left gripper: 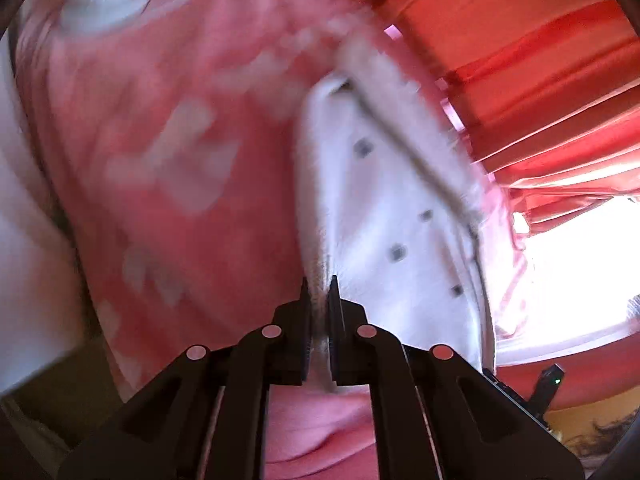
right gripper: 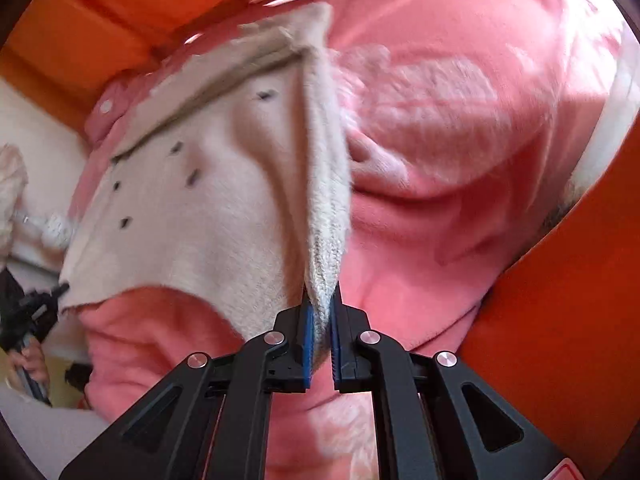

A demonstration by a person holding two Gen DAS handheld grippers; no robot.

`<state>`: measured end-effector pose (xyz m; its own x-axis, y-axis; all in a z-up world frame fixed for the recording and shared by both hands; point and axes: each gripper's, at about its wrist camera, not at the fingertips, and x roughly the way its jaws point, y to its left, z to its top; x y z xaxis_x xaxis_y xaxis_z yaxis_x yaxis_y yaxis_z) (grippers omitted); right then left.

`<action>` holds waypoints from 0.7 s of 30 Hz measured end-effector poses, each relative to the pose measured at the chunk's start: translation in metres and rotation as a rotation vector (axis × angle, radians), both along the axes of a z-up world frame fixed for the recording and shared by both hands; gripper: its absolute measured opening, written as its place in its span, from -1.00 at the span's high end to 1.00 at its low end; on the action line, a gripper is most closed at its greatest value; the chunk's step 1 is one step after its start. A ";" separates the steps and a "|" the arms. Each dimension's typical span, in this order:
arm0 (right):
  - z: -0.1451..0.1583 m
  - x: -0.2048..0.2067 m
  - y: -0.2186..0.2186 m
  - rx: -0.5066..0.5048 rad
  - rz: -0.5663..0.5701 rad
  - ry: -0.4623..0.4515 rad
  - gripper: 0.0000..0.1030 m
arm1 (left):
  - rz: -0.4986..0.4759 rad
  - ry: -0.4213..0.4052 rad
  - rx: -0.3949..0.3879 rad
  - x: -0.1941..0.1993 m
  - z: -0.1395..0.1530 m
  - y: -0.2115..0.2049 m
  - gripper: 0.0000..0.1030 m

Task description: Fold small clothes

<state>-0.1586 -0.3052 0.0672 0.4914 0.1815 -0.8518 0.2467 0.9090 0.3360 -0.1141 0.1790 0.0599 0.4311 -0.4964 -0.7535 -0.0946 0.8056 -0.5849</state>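
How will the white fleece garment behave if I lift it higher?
Probably floppy: the white fleece garment creases and sags between the left gripper and right gripper. Likely light and grippy, given its fuzzy pile.

Two black grippers, the left gripper (left gripper: pixel 319 292) and the right gripper (right gripper: pixel 321 300); one small white garment (left gripper: pixel 384 216) (right gripper: pixel 192 216) with about four dark spots; one big pink cloth (left gripper: pixel 160 152) (right gripper: pixel 440 128); one red curtain (left gripper: pixel 520 60)
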 end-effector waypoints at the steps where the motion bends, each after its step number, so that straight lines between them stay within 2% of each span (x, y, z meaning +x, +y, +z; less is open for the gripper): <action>1: 0.024 0.016 -0.010 0.005 -0.015 -0.095 0.88 | -0.007 -0.053 0.003 0.012 0.016 -0.001 0.89; 3: 0.061 0.051 -0.029 0.012 -0.034 -0.264 0.88 | -0.036 -0.193 -0.002 0.050 0.053 -0.007 0.89; 4: 0.072 0.068 -0.036 0.000 -0.045 -0.322 0.88 | -0.044 -0.264 0.031 0.071 0.068 -0.013 0.89; 5: 0.088 0.104 -0.048 -0.004 -0.057 -0.409 0.88 | -0.055 -0.319 0.065 0.094 0.080 -0.020 0.89; 6: 0.093 0.133 -0.057 -0.003 -0.082 -0.453 0.88 | -0.051 -0.383 0.103 0.127 0.092 -0.029 0.89; 8: 0.086 0.188 -0.072 0.029 -0.107 -0.460 0.88 | -0.042 -0.420 0.143 0.181 0.096 -0.040 0.88; 9: 0.075 0.220 -0.079 0.034 -0.136 -0.444 0.87 | -0.020 -0.419 0.181 0.219 0.092 -0.050 0.88; 11: 0.037 0.285 -0.090 0.081 -0.178 -0.354 0.84 | 0.007 -0.366 0.192 0.274 0.069 -0.058 0.86; 13: -0.008 0.335 -0.093 0.074 -0.238 -0.217 0.77 | 0.020 -0.259 0.169 0.326 0.023 -0.058 0.81; 14: -0.018 0.344 -0.092 0.045 -0.255 -0.185 0.77 | 0.028 -0.200 0.179 0.342 0.002 -0.062 0.81; 15: -0.026 0.349 -0.092 0.024 -0.273 -0.172 0.73 | 0.064 -0.142 0.247 0.352 -0.020 -0.063 0.82; 16: -0.027 0.344 -0.092 0.038 -0.281 -0.193 0.64 | 0.071 -0.139 0.270 0.352 -0.028 -0.062 0.84; 17: -0.024 0.334 -0.092 0.053 -0.290 -0.242 0.57 | 0.063 -0.157 0.275 0.349 -0.031 -0.059 0.72; 18: -0.019 0.328 -0.092 0.039 -0.284 -0.269 0.20 | 0.045 -0.189 0.276 0.344 -0.029 -0.054 0.55; 19: -0.010 0.315 -0.089 -0.019 -0.277 -0.306 -0.03 | 0.034 -0.215 0.287 0.339 -0.026 -0.050 0.10; 20: -0.007 0.307 -0.088 -0.062 -0.268 -0.328 -0.11 | 0.031 -0.242 0.307 0.335 -0.022 -0.051 -0.26; 21: -0.005 0.298 -0.084 -0.109 -0.240 -0.346 -0.19 | 0.024 -0.279 0.324 0.324 -0.019 -0.050 -0.39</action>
<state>0.1389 -0.3890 0.0624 0.7687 -0.0545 -0.6373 0.3450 0.8744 0.3413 0.2101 0.1293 0.0409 0.6488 -0.2407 -0.7219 0.0101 0.9513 -0.3081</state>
